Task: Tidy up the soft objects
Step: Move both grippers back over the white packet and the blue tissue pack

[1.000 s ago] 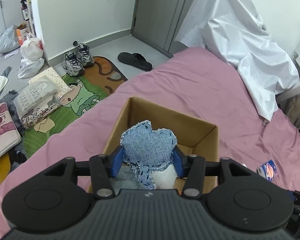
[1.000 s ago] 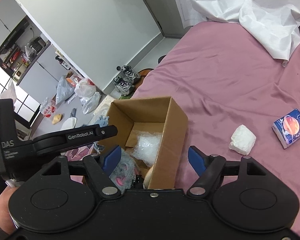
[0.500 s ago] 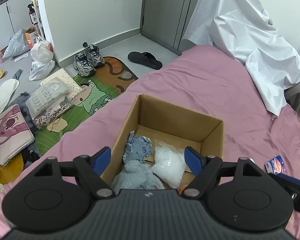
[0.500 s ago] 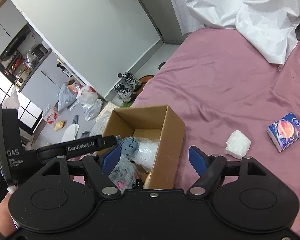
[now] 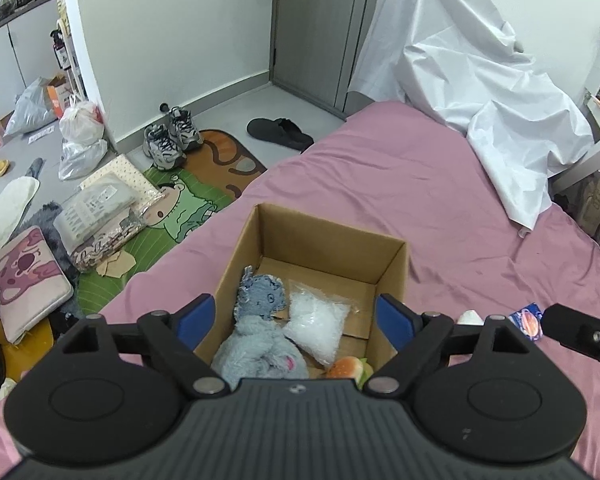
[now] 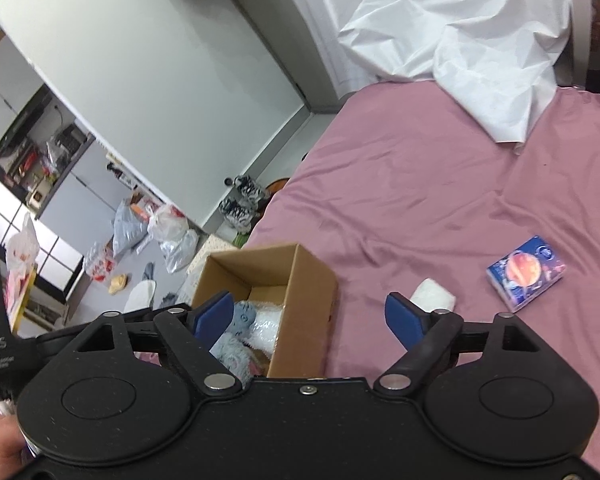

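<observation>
An open cardboard box (image 5: 392,264) stands on the pink bed (image 5: 400,184). Inside lie a blue denim soft toy (image 5: 262,294), a grey plush (image 5: 256,360), a clear plastic bag (image 5: 318,326) and a burger-shaped toy (image 5: 346,366). My left gripper (image 5: 296,318) is open and empty above the box. My right gripper (image 6: 310,316) is open and empty above the box's (image 6: 304,304) right side. A small white soft pack (image 6: 434,294) and a blue printed box (image 6: 526,272) lie on the bed to the right.
A white sheet (image 5: 480,92) covers something at the bed's far end. The floor on the left holds a green mat (image 5: 172,216), sneakers (image 5: 172,138), a black slipper (image 5: 280,132), cushions and plastic bags (image 5: 80,132).
My left gripper opened and let the denim toy drop into the box, then rose. My right gripper also rose and drew back a little.
</observation>
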The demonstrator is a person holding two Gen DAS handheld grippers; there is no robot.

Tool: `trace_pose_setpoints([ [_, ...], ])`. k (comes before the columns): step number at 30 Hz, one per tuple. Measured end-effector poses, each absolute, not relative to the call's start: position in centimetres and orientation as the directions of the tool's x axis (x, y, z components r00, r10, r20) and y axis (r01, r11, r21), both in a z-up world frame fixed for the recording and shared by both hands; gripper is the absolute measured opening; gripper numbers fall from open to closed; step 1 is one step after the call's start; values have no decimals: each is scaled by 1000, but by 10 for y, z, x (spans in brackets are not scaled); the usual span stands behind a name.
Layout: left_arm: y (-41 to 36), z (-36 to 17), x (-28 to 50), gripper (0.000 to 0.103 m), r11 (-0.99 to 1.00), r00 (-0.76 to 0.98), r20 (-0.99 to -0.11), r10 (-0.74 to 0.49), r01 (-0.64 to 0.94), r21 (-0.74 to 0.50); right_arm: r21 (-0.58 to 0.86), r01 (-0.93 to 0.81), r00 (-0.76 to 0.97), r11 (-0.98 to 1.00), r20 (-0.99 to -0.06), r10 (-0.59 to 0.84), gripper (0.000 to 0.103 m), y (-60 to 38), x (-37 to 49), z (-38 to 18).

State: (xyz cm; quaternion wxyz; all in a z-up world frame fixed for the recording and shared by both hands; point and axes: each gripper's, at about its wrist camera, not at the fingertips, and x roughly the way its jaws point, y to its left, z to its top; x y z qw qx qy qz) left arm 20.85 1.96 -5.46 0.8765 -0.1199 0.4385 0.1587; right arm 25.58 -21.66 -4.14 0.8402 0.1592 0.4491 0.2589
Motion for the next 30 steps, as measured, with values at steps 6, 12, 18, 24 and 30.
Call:
trace_pose_setpoints([
  [6,6,-43,208,87,929,581,-796,167,-363,-70,511,-254,482,821,-669,565,84,-238,261,-43],
  [12,-11,-36,210,87,935,597,-787,154,-346,-79,514,-223,513,829,-661,548,84,-266,262,-42],
  [18,-30,-38,216,87,945,606,-785,131,-316,-86,496,-202,536,845,-666,519,84,-287,261,-42],
  [24,-50,-38,222,87,954,618,-779,106,-285,-96,489,-144,558,861,-678,478,84,-308,265,-46],
  [30,-64,-45,228,87,953,619,-780,91,-281,-111,438,-100,578,893,-705,411,84,-325,270,-52],
])
